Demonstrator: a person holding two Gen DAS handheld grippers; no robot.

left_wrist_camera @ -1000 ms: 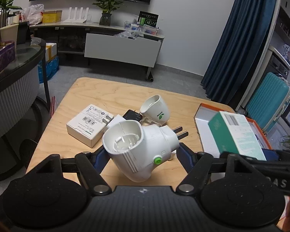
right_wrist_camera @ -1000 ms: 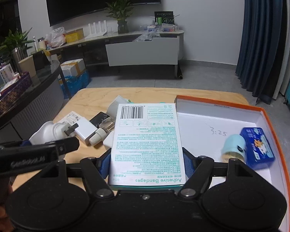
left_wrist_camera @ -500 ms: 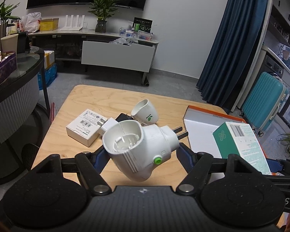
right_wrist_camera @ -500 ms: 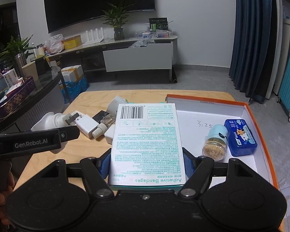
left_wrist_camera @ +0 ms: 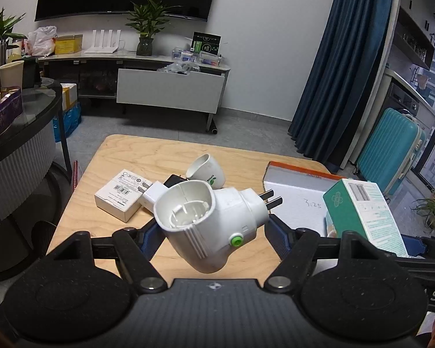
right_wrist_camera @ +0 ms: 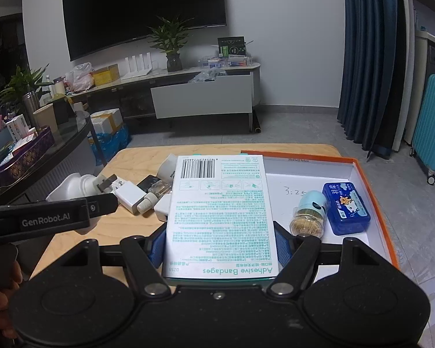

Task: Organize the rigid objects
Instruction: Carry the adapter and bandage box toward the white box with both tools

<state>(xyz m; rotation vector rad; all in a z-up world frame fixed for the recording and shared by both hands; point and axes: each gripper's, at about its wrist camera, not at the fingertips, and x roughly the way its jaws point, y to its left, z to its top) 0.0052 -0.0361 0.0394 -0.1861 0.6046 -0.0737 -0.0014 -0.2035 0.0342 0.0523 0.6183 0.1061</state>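
White plug adapter [left_wrist_camera: 214, 220]: clamped between the pads of the left hand-held gripper [left_wrist_camera: 213, 233], tilted, above the tabletop [left_wrist_camera: 165, 156]; its prongs point toward the orange-rimmed box.
Bandage box [right_wrist_camera: 220, 217]: gripped flat by the right hand-held gripper [right_wrist_camera: 219, 246], barcode at the far end, over the left edge of the orange-rimmed box.
Orange-rimmed box [right_wrist_camera: 371, 179]: lies open on the right part of the tabletop; inside are a blue case [right_wrist_camera: 346, 207] and just beside it a toothpick jar [right_wrist_camera: 308, 217] on its side.
Still on the tabletop: a white cup [left_wrist_camera: 207, 171] on its side, a flat white carton [left_wrist_camera: 121, 198], a white charger [right_wrist_camera: 129, 194], a small bottle [right_wrist_camera: 152, 195].
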